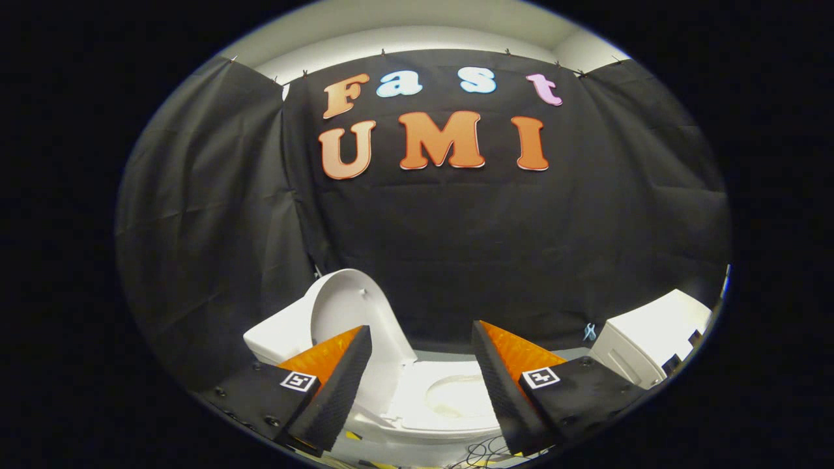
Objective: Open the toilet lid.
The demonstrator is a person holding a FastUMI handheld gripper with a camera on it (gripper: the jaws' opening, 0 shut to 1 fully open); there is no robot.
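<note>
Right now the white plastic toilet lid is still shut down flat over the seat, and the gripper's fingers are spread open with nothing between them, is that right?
Not quite. The gripper view shows the white plastic toilet lid already raised, standing upright beyond the fingers, with the white seat and bowl uncovered. The rest holds: the gripper is open, its fingers spread with nothing gripped between them.
</note>
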